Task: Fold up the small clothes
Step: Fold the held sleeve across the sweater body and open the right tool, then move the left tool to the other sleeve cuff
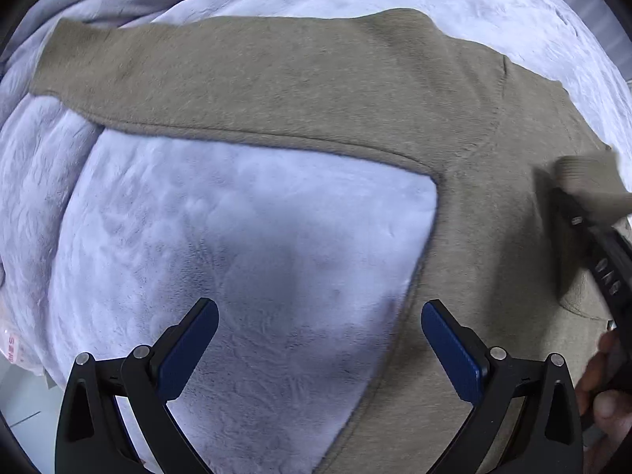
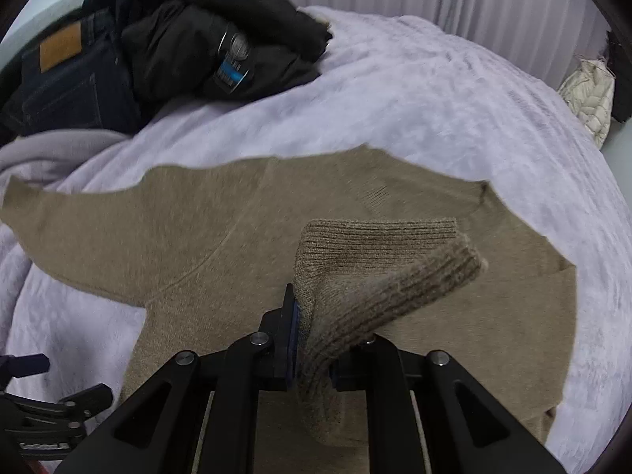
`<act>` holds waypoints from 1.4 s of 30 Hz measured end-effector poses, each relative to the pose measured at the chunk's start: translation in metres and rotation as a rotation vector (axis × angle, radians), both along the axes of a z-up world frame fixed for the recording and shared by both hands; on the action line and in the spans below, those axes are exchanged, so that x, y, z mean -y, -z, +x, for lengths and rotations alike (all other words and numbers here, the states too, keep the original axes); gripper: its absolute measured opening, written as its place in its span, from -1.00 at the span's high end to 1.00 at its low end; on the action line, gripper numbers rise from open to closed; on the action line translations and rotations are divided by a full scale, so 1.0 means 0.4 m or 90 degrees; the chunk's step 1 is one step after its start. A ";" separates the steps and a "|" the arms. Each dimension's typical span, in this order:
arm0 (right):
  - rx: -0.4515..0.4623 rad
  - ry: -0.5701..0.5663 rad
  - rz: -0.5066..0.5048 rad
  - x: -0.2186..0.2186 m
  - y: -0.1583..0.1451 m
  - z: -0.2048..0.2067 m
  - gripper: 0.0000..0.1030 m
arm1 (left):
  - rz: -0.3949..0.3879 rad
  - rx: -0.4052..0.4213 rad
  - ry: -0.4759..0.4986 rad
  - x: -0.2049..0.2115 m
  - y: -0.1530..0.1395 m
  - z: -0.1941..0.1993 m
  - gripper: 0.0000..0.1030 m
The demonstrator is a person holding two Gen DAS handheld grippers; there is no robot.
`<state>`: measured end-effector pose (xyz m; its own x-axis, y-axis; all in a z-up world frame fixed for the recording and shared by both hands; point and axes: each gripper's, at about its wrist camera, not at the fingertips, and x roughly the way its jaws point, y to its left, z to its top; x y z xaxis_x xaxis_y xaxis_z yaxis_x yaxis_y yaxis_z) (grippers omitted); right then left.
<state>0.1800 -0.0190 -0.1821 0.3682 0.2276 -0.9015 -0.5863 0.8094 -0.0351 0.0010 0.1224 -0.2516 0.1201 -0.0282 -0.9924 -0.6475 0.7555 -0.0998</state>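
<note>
Two grippers, right gripper [image 2: 312, 339] pinching sweater cuff [image 2: 379, 260] (ribbed), left gripper [image 1: 320, 351] wide, empty.

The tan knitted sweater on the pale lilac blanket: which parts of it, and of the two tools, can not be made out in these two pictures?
- Tan knitted sweater: hem cut off by the lower edge in the left wrist view.
- Ribbed cuff in the right tool: the sleeve behind it is hidden by the tool body in the right wrist view.
- Left tool, open: only its fingers show; the hand lies outside the frame.
- Dark clothes pile: blurred.
</note>
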 end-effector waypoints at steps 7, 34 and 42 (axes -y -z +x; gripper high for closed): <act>0.059 -0.061 0.026 0.028 -0.139 -0.057 -0.47 | -0.028 0.048 0.019 -0.063 -0.022 0.057 -1.00; 0.088 0.210 -0.079 0.776 -0.148 0.106 -0.54 | 0.054 0.059 0.183 0.260 -0.098 0.320 -1.00; -0.036 0.072 -0.055 0.456 0.062 0.196 -0.54 | 0.060 0.045 0.195 0.260 -0.044 0.324 -1.00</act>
